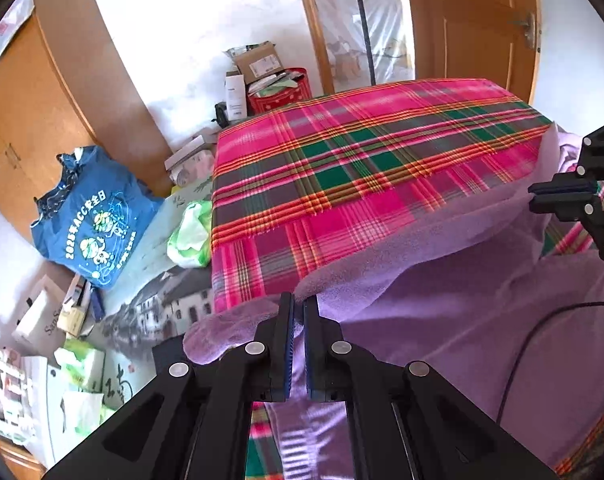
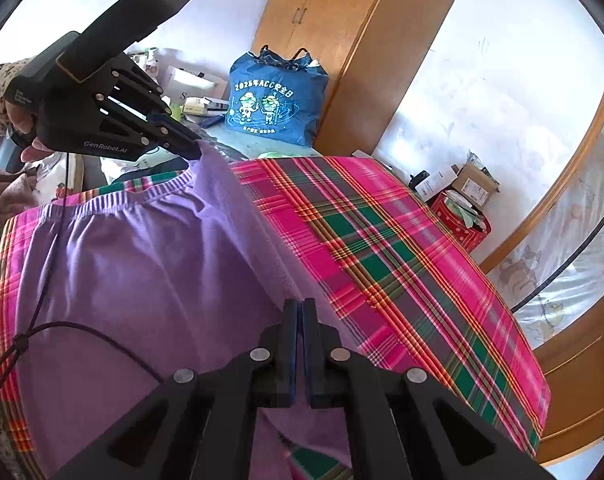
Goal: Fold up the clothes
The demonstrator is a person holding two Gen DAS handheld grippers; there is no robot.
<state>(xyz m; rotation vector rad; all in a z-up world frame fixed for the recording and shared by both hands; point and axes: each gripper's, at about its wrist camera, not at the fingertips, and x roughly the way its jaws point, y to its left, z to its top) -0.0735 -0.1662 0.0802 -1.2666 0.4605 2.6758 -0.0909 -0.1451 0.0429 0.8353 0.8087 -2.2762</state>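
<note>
Plaid bed [image 1: 362, 152] | both hand-held grippers [image 1: 298, 308] [image 2: 300, 308] clamped, apparently pinching purple garment [image 2: 142, 264] edge

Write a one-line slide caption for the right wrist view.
Both claws, right and left, pinch a purple garment's edge above the plaid cloth.

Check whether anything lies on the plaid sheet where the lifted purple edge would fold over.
Nothing visible does. Both tongs, left and right, pinch the purple garment by one edge, and the plaid sheet beyond it looks bare. A thin black cable crosses the garment itself.
</note>
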